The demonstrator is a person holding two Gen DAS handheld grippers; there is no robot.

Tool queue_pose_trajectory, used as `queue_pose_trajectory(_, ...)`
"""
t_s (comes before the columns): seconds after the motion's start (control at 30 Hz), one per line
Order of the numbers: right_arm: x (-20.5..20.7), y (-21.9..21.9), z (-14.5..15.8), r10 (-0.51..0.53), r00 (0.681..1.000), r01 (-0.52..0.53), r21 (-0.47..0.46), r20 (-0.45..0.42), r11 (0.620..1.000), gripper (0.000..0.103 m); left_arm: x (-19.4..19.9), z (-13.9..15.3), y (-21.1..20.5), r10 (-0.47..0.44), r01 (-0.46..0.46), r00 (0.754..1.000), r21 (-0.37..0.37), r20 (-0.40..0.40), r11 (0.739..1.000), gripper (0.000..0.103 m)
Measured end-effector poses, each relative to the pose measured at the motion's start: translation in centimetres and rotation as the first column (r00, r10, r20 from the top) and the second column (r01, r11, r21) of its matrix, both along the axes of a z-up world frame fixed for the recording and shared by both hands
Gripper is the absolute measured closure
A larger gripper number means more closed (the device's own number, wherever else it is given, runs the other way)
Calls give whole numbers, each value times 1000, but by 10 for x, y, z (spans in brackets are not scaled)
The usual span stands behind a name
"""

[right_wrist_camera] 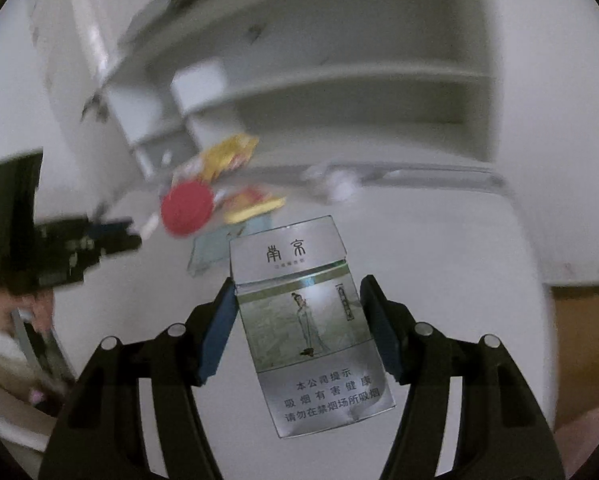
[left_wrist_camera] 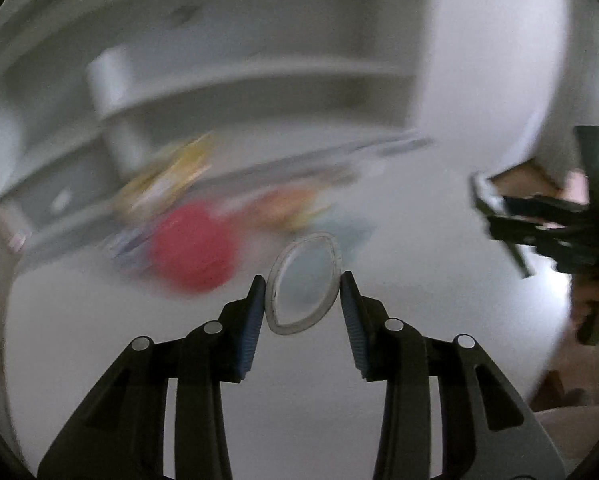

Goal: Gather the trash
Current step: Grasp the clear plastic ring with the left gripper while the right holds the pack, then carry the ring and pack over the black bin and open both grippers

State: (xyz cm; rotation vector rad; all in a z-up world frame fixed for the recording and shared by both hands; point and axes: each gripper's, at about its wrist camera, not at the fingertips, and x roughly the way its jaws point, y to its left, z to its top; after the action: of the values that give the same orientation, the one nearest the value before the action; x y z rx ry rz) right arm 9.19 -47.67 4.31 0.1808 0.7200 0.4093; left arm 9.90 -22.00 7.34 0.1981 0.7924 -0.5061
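Left tongs (left_wrist_camera: 303, 286) clamp a squashed clear plastic ring (left_wrist_camera: 304, 284) above the white tabletop (left_wrist_camera: 299, 400). Right tongs (right_wrist_camera: 297, 304) clamp a silver cigarette pack (right_wrist_camera: 311, 332). At eleven o'clock beyond it lie a red disc (right_wrist_camera: 187, 209) and yellow wrappers (right_wrist_camera: 229, 156).

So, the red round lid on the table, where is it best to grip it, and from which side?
Probably across its rim, coming from above on the near side: the red lid looks flat and round, so opposite edges suit two fingers. Wrappers crowd its far side, near the shelf. Blur hides its exact tilt.
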Motion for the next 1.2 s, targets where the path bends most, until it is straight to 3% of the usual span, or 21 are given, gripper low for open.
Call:
queue_pose_trajectory(0.07, -27, -42, 11, -91, 995, 89, 61, 27, 994, 42, -17, 7, -50, -125, 125, 992, -40, 6, 991, 66)
queue_pose_trajectory(0.13, -64, -93, 19, -233, 971, 227, 102, 52, 969, 42, -35, 7, -104, -253, 253, 967, -48, 1, 966, 66)
queue_pose_trajectory(0.23, -115, -157, 15, -426, 904, 419, 129, 30, 899, 42, -72, -4, -188, -443, 441, 896, -62, -26, 896, 66)
queue_pose_trajectory(0.3, -149, -199, 0, -547, 837, 545, 118, -17, 830, 42, -104, -19, -245, -563, 557, 824, -91, -65, 826, 66)
queue_pose_trajectory(0.4, -188, -252, -39, -644, 755, 655, 116, -119, 747, 42, -151, -55, -313, -687, 673, 711, -141, -146, 726, 66)
queue_pose_trajectory(0.47, -208, -285, -76, -681, 701, 711, 134, -210, 690, 42, -176, -85, -344, -726, 714, 655, -145, -207, 685, 66)
queue_pose_trajectory(0.53, -221, -305, -107, -683, 673, 737, 172, -285, 654, 42, -201, -129, -372, -749, 754, 588, -128, -306, 645, 66)
queue_pose_trajectory(0.6, -224, -320, -146, -673, 641, 758, 161, -369, 633, 42, -211, -170, -388, -737, 772, 551, -95, -391, 628, 66)
queue_pose_trajectory(0.67, -223, -330, -187, -658, 598, 780, 141, -457, 610, 42, -211, -224, -403, -686, 770, 535, -49, -494, 636, 65)
queue_pose_trajectory(0.7, -219, -331, -214, -636, 570, 789, 130, -520, 601, 42, -205, -253, -408, -645, 759, 541, -18, -540, 651, 65)
queue_pose_trajectory(0.73, -212, -329, -241, -602, 547, 788, 115, -582, 605, 42, -199, -276, -412, -604, 742, 550, 7, -576, 670, 65)
queue_pose_trajectory(0.77, -209, -326, -258, -578, 533, 785, 104, -618, 611, 42, -186, -308, -413, -532, 702, 566, 28, -630, 712, 66)
queue_pose_trajectory(0.83, -202, -318, -287, -523, 507, 773, 93, -685, 628, 42, -174, -335, -410, -460, 656, 575, 45, -676, 753, 66)
queue_pose_trajectory(0.9, -201, -314, -298, -514, 494, 773, 84, -701, 629, 42, -163, -347, -402, -438, 636, 586, 52, -681, 770, 66)
queue_pose_trajectory(0.97, -201, -313, -299, -520, 493, 780, 89, -698, 620, 42, -154, -349, -399, -422, 605, 579, 21, -698, 796, 66)
queue_pose_trajectory(1.2, -211, -317, -310, -501, 488, 793, 123, -715, 596, 41, -151, -345, -403, -435, 599, 610, 26, -662, 801, 65)
